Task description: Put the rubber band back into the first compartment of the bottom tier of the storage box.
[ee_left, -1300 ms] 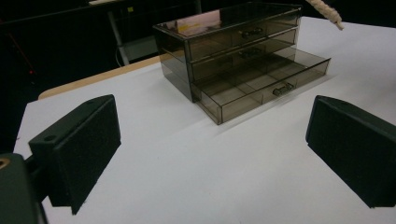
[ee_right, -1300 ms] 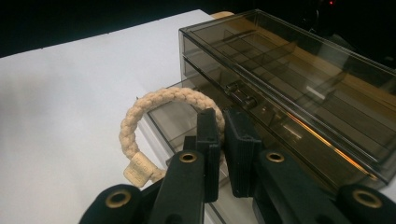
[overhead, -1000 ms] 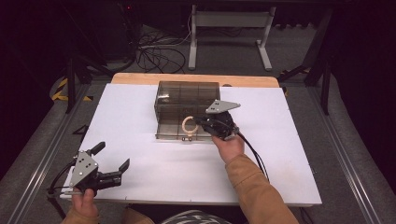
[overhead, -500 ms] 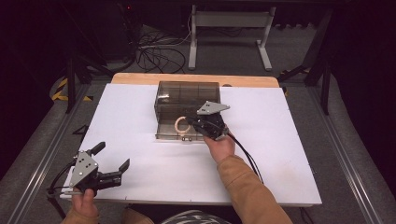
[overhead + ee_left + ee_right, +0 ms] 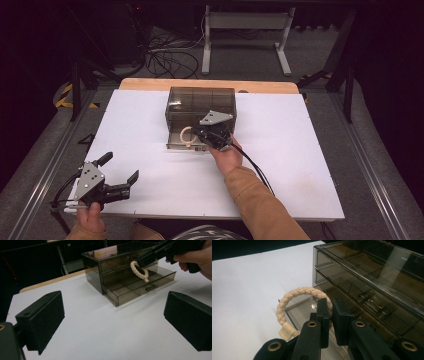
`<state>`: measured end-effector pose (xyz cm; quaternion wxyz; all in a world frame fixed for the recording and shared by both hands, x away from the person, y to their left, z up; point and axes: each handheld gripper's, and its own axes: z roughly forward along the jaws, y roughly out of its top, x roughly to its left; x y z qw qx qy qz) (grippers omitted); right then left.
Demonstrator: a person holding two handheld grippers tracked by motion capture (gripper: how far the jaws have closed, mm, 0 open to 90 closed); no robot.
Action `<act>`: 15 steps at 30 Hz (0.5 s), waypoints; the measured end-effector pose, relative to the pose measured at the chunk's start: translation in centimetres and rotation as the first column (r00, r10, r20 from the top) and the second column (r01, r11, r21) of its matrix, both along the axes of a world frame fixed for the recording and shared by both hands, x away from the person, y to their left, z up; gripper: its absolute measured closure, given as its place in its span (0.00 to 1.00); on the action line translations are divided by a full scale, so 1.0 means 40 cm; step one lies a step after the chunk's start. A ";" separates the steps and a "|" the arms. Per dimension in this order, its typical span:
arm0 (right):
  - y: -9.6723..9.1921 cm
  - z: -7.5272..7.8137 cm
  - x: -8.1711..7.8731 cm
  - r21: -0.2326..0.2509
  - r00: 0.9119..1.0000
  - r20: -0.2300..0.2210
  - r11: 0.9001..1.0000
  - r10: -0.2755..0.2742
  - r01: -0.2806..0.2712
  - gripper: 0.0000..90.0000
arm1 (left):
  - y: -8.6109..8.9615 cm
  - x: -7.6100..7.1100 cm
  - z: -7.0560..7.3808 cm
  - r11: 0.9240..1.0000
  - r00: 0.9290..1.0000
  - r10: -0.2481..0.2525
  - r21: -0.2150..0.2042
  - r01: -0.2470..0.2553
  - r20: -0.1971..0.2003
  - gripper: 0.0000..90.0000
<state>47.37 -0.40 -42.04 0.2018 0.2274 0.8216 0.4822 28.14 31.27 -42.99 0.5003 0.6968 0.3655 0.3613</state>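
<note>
Right gripper (image 5: 216,134) was clamped nearly shut on the bracelet (image 5: 297,295), pinching its braid so the loop hung over the open bottom drawer (image 5: 140,287), directly below your jaws. Your left gripper (image 5: 117,175) sat well apart near the table's front edge, jaws wide, holding nothing.

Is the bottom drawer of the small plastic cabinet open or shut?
Open. The bottom drawer sticks out in front of the cabinet, its compartments uncovered, and the right gripper holds a rope bracelet over it.
</note>
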 end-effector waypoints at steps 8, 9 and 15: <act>0.014 -0.012 0.010 0.008 1.000 0.016 1.000 -0.024 0.024 0.94 | 0.000 0.001 0.000 1.000 1.000 -0.001 0.000 0.001 -0.001 0.04; 0.015 -0.013 0.011 0.011 1.000 0.014 1.000 -0.026 0.025 0.94 | 0.000 0.001 0.000 1.000 1.000 0.000 0.001 0.000 0.001 0.04; 0.024 -0.020 0.019 0.018 0.999 0.011 0.999 -0.038 0.038 0.94 | 0.001 0.001 0.000 1.000 1.000 0.000 0.000 0.000 -0.001 0.04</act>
